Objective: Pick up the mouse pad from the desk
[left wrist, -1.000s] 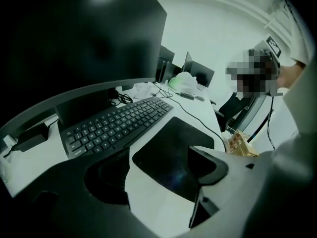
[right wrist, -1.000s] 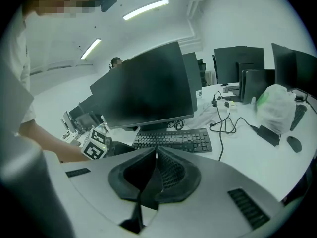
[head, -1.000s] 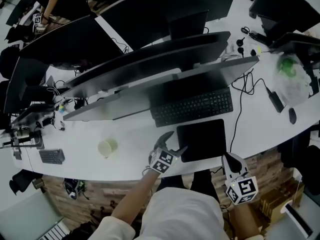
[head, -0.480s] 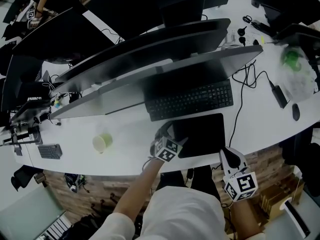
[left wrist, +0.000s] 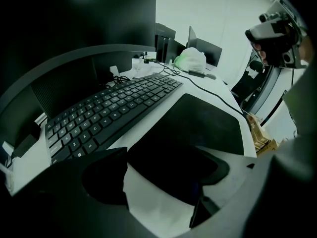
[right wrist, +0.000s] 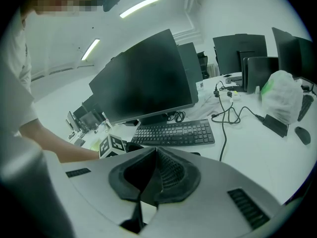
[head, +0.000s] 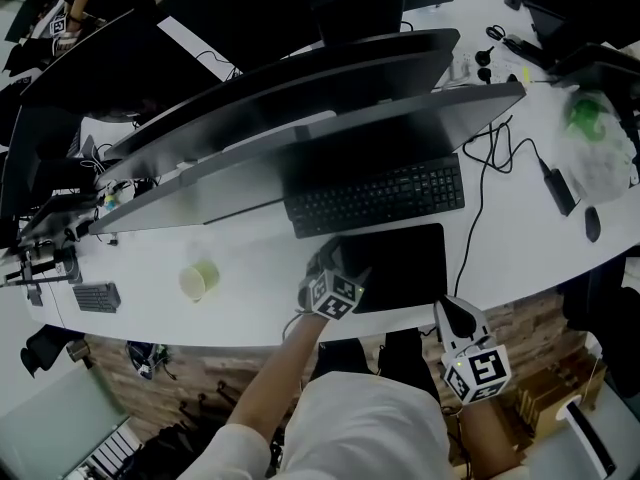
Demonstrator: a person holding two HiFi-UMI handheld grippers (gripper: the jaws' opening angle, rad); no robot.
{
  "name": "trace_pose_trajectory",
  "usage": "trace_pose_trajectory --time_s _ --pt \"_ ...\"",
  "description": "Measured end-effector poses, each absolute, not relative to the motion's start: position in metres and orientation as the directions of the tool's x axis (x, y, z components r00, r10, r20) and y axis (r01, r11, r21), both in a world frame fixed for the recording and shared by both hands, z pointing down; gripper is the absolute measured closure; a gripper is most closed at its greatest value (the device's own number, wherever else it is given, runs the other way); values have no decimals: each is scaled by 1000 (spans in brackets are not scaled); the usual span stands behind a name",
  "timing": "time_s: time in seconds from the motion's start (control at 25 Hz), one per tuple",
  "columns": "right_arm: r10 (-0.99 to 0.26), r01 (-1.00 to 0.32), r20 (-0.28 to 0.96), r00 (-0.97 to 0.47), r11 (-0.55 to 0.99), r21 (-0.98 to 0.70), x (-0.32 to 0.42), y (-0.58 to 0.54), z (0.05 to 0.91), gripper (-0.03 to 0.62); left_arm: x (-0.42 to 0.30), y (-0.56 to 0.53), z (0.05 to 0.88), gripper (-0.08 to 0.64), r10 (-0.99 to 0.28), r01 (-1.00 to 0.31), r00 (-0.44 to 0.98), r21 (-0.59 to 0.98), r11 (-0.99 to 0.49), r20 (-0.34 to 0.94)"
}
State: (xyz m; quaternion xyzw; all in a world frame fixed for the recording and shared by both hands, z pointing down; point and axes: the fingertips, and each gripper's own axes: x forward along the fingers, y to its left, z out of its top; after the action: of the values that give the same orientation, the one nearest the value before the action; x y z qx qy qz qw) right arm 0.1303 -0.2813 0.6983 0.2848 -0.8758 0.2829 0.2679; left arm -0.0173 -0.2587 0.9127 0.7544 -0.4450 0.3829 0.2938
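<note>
- Left gripper (left wrist: 158, 182): jaws wide, closing, astride a corner of the pad (left wrist: 198, 128), not yet pressing; plain only in its own view.
- Right gripper (right wrist: 151, 175): jaws together, empty.
- Head view: pad flat on desk (head: 250, 278), before keyboard (head: 375, 196).

One mouse pad (head: 405, 263), one full keyboard (head: 375, 196), perhaps six monitors (head: 330, 138).

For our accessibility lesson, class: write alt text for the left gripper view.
Jaws closing, the left hand-held gripper straddles the near corner of a black mouse pad on a white desk. A keyboard lies left of it.
</note>
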Motion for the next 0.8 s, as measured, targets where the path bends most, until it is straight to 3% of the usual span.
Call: trace_pose_trajectory --time_s 0.28,0.8 --pt "-345 -645 627 -698 684 -342 134 -283 696 575 -23 -258 911 201 -453 -906 306 110 -409 837" --pt "-347 -633 619 -705 702 -327 150 -287 689 577 -11 -249 904 460 -493 -938 271 111 -329 827"
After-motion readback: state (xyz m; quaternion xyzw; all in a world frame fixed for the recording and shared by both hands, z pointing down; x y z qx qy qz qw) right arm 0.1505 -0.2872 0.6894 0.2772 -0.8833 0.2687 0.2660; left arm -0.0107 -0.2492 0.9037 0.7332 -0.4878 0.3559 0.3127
